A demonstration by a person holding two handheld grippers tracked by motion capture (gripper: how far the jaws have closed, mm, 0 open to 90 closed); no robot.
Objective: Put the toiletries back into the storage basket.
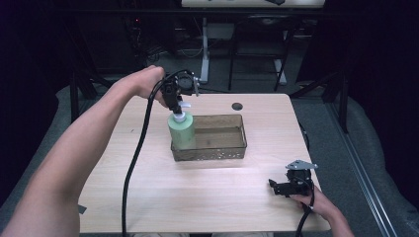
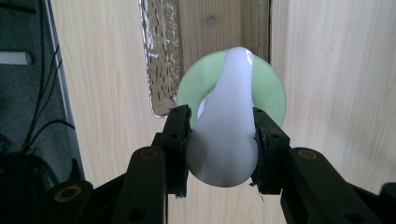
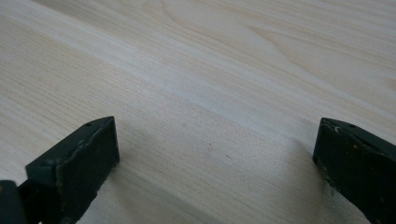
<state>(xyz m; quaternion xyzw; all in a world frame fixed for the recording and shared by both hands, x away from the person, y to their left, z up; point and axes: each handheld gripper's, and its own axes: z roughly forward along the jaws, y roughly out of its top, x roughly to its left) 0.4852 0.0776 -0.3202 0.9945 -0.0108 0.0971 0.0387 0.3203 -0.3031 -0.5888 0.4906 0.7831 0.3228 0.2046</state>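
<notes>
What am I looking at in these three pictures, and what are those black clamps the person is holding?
A person sits at a wooden table with hand-held tongs in each hand. The high view looks down from above; the other two come from cameras riding on the tongs.

The left tongs are shut on the white pump top of a green soap bottle, gripped from above, as the left gripper view shows. The bottle stands at the left end of a clear, see-through tray; whether it rests on the tray's floor or hangs just above it, I cannot tell.

The right tongs are near the table's right front corner, jaws wide apart with bare wood between them.
</notes>
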